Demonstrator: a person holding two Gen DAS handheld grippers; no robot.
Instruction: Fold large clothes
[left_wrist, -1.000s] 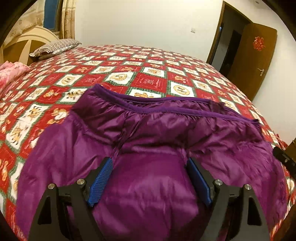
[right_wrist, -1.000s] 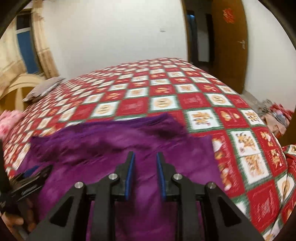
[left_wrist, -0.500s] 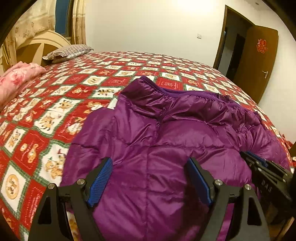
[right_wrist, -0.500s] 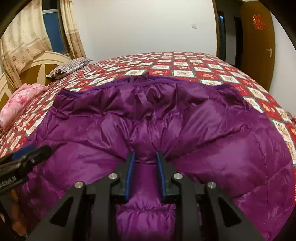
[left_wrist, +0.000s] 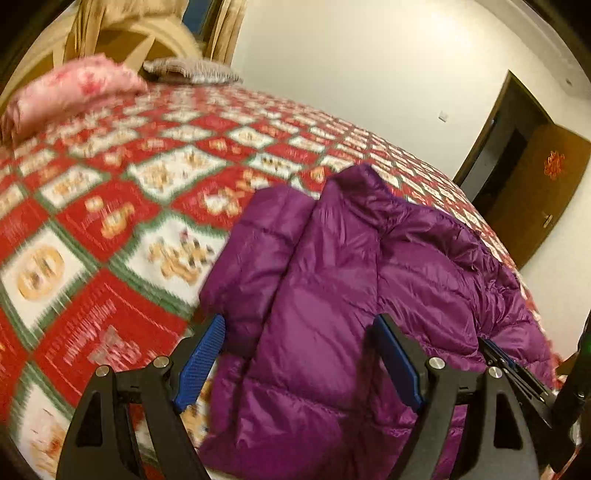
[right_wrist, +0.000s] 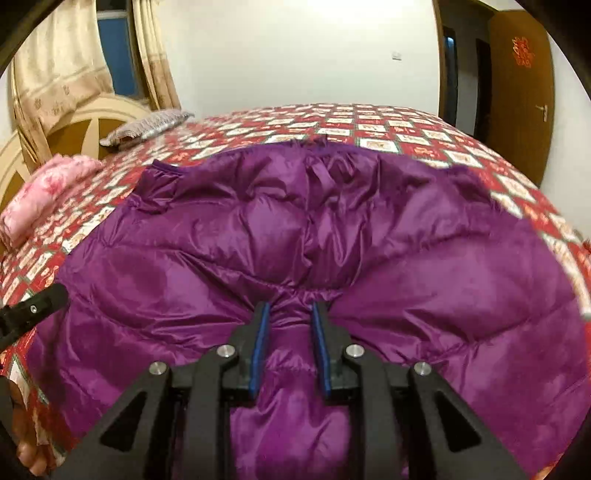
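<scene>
Purple puffer jacket (left_wrist: 332, 295) fills the lower right of the left wrist view, lying on the bed's red patchwork quilt (left_wrist: 110, 221), one sleeve flopped along its left edge. Left hand-held gripper (left_wrist: 299, 363) sits wide with nothing pinched, probably lining up on that sleeve side for a fold. The right hand-held gripper (left_wrist: 517, 373) pokes in at lower right.

Right wrist view: jacket (right_wrist: 295, 240) takes up most of the frame, shiny, quilted, wrinkly, hem toward the top. The right one (right_wrist: 288, 332) is narrow, pinching a bunched ridge of fabric, likely to anchor or lift it.
</scene>
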